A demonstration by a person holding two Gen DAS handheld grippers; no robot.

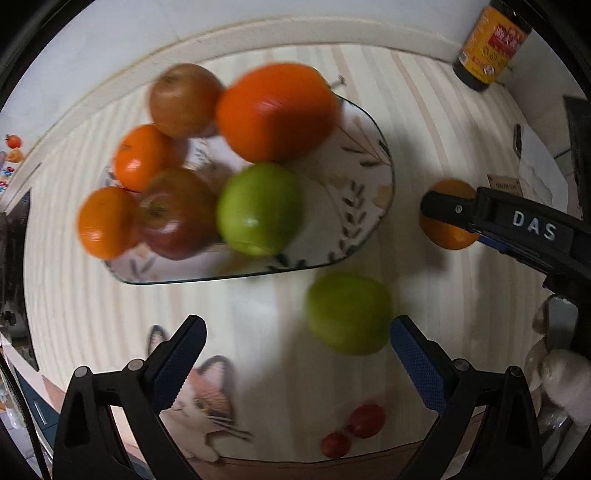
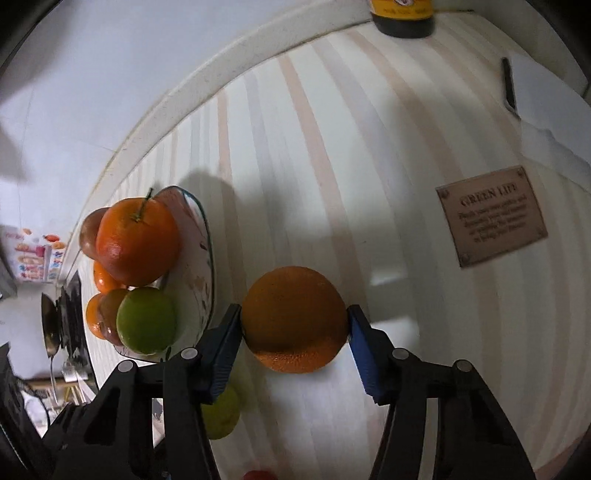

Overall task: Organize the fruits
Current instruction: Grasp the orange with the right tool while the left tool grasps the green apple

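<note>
R tongs [image 2: 293,343] clamp orange [image 2: 293,319] beside plate [image 2: 205,295] w/ fruit, bottle [image 2: 402,16] behind.

The left gripper [image 1: 295,365] points down at a striped tablecloth [image 1: 424,110], its jaws wide apart, with a green apple [image 1: 349,314] just inside the right finger. Farther off, a glass plate [image 1: 369,177] (leaf-patterned) holds apples and oranges. To the right, the right gripper [image 1: 452,214] straddles a lone orange [image 1: 448,232]. Two cherry tomatoes [image 1: 354,430] lie nearer.
</note>
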